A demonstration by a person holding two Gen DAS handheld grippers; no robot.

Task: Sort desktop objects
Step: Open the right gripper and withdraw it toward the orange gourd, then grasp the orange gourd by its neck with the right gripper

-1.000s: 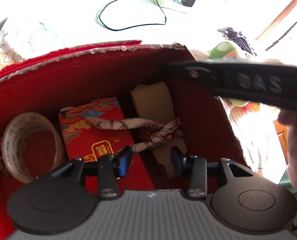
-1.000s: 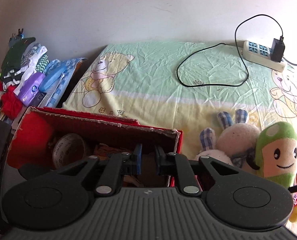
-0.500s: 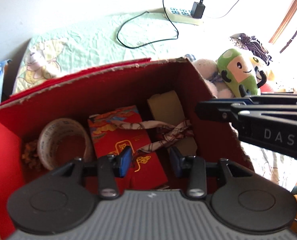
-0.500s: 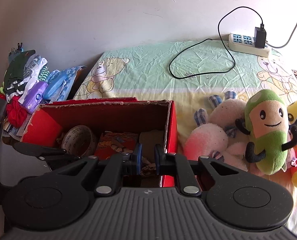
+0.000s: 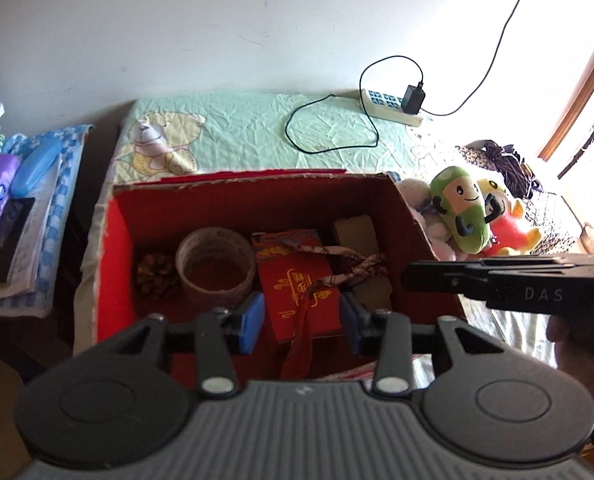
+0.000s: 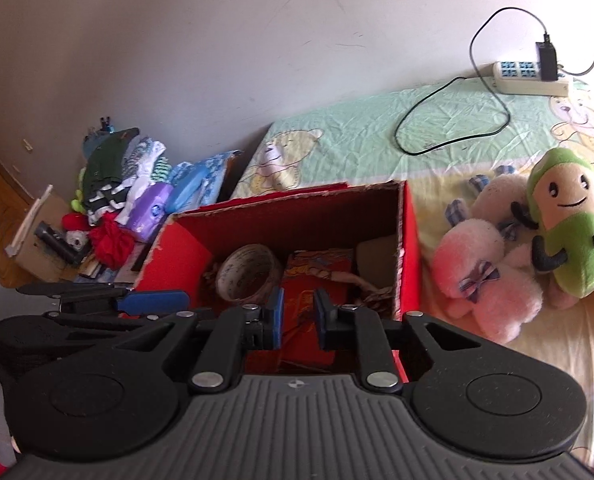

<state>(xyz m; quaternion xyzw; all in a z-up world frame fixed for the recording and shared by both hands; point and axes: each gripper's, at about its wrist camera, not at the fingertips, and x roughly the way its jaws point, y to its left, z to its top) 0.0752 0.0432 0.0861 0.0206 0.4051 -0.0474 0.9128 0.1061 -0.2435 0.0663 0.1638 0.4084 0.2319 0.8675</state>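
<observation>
Red cardboard box (image 5: 257, 208) — tape roll (image 5: 216, 266), pine cone (image 5: 157, 276), ribbon-tied red packet (image 5: 297, 280) inside, just beyond both tongs; left tongs (image 5: 301, 322) part-open, empty; right tongs (image 6: 299, 317) narrow, empty, just been opening — risk: ribbon (image 5: 349, 266) snagging the pads.

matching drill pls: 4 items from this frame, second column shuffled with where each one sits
Things:
1. tape roll
2. pine cone
3. power strip
4. green plush

Places:
A. on the bedsheet by the wall, charger plugged in
B. in the red box, far left corner of its floor
C. outside the box, right of it, among other soft toys
D. in the box, between the pine cone and the red envelope

Pairs: 1-D, 2-B, 3-A, 4-C
</observation>
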